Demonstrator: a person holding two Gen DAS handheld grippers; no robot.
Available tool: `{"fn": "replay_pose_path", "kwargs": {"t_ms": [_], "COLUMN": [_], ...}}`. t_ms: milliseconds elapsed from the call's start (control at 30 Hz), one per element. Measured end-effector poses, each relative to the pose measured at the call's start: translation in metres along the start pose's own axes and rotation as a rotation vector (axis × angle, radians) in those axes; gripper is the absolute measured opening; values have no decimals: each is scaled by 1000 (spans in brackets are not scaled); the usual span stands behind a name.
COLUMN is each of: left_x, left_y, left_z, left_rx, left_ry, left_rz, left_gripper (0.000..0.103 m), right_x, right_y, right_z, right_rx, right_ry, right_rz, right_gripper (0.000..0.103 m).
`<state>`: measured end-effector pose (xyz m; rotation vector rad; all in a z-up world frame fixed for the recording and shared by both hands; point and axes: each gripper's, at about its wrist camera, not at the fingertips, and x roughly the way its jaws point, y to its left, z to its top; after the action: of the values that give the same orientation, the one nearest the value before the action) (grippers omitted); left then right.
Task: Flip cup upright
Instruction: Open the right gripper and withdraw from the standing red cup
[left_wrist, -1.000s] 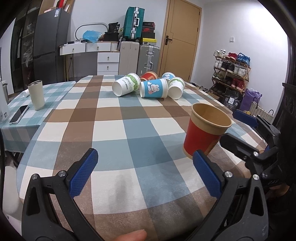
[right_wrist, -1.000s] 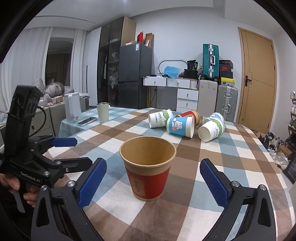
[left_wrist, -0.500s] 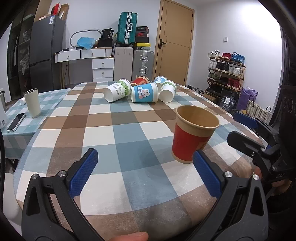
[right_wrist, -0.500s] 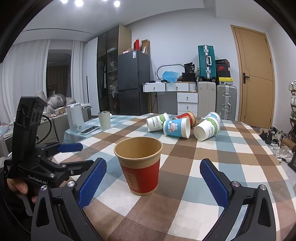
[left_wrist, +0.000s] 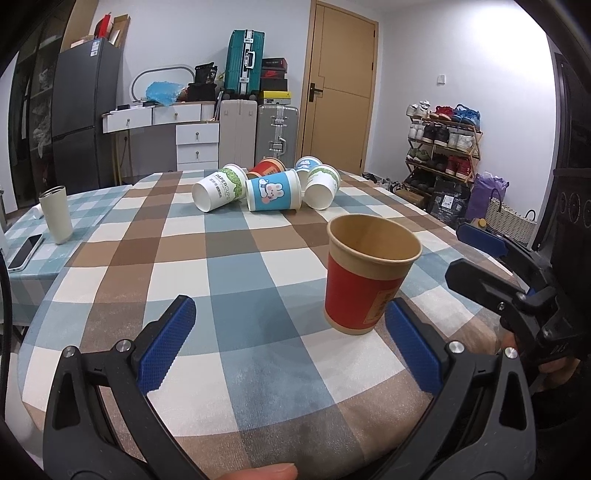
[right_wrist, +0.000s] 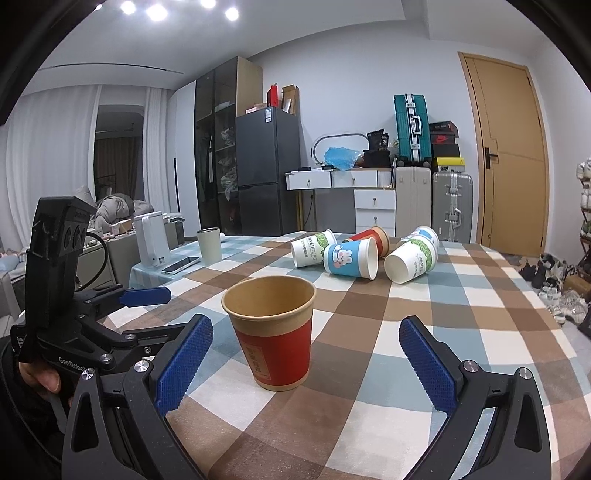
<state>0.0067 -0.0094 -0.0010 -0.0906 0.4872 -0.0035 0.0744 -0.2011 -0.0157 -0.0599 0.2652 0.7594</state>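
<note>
A red and tan paper cup (left_wrist: 365, 275) stands upright near the front of the checkered table (left_wrist: 229, 258); it also shows in the right wrist view (right_wrist: 273, 332). My left gripper (left_wrist: 291, 345) is open and empty, just short of the cup and to its left. My right gripper (right_wrist: 306, 363) is open and empty, its fingers apart on either side of the cup and nearer than it. Several paper cups lie on their sides at the far end, among them a blue rabbit cup (left_wrist: 273, 190) that also shows in the right wrist view (right_wrist: 351, 258).
A cream tumbler (left_wrist: 55, 214) and a phone (left_wrist: 26, 251) sit on the left table. A white kettle (right_wrist: 151, 240) stands beside them. Suitcases, drawers, a fridge and a shoe rack (left_wrist: 443, 147) line the walls. The table's front edge is close below the grippers.
Both grippers have drawn back and lowered a little. The red cup stands where it was. Neither jaw has closed.
</note>
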Motion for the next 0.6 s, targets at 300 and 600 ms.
{"fn": "replay_pose_path", "kwargs": {"t_ms": [300, 600], "left_x": [-2, -4], "left_y": [2, 5], "left_z": [-2, -1], "left_rx": [1, 5], "left_ry": [-6, -14], "left_rz": [4, 8], "left_gripper": [102, 102], "right_x": [1, 2], "right_y": [5, 7], "right_z": [-1, -1], "right_rx": [-10, -15], "right_ry": [4, 6], "right_rz": [3, 6], "right_gripper": [103, 103]}}
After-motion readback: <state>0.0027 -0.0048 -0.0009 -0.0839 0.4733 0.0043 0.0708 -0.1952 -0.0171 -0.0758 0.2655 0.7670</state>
